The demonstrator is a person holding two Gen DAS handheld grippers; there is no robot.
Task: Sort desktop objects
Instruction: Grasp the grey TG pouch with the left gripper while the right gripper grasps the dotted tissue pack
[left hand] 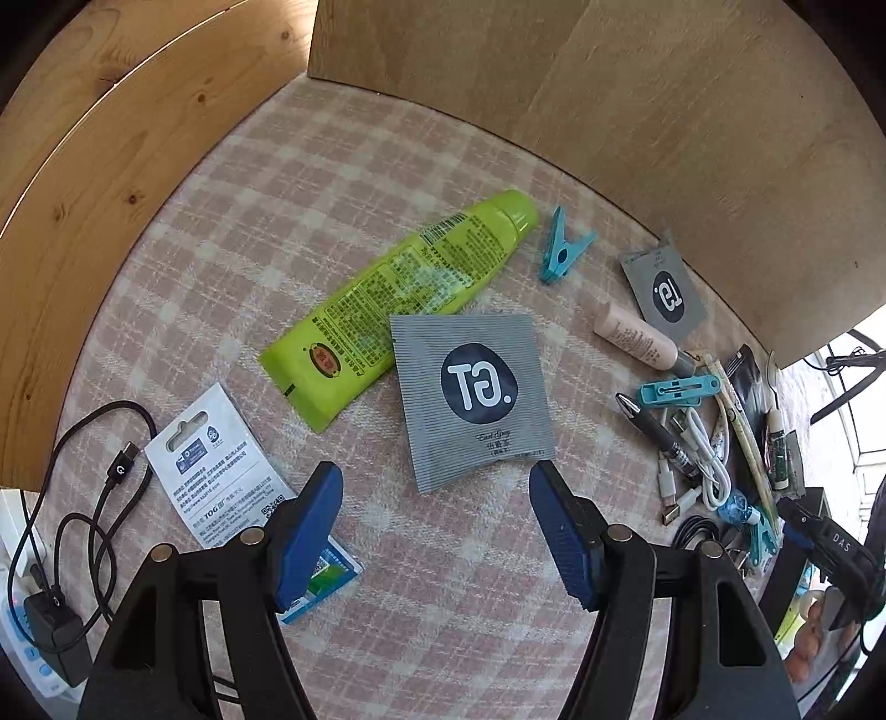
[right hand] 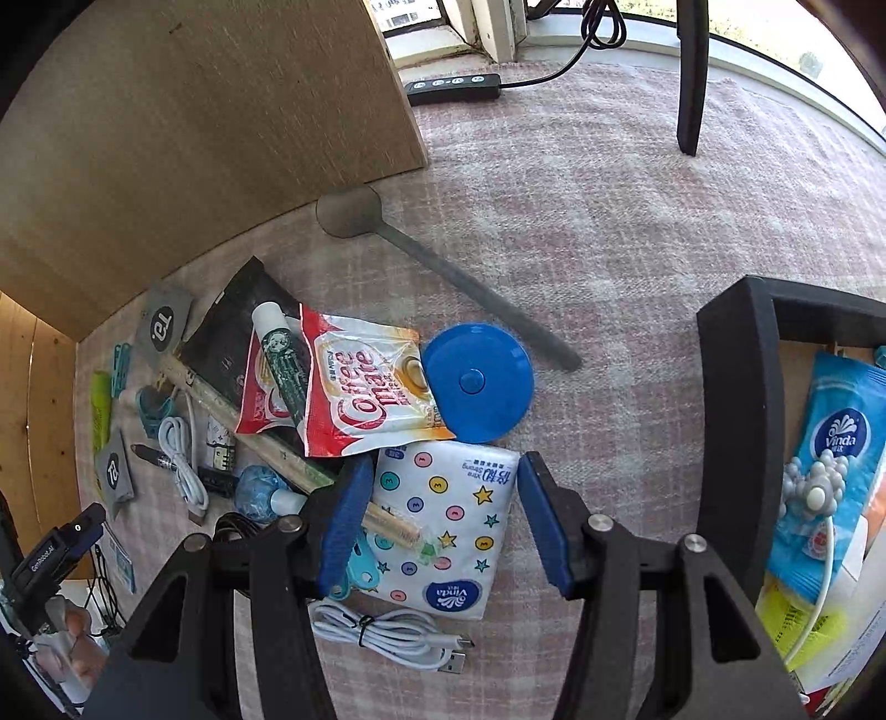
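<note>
My left gripper hangs with jaws apart and empty, the grey tea sachet just ahead of its tips. My right gripper is spread around the dotted tissue pack, pads seemingly not touching it, with the blue round case just beyond.

A pink-and-cream checked cloth covered the desk, and bright daylight fell across it. Pale wooden panels stood upright along its back, with knotty pine boards to one side. A window with a white sill showed beyond the far edge.
</note>
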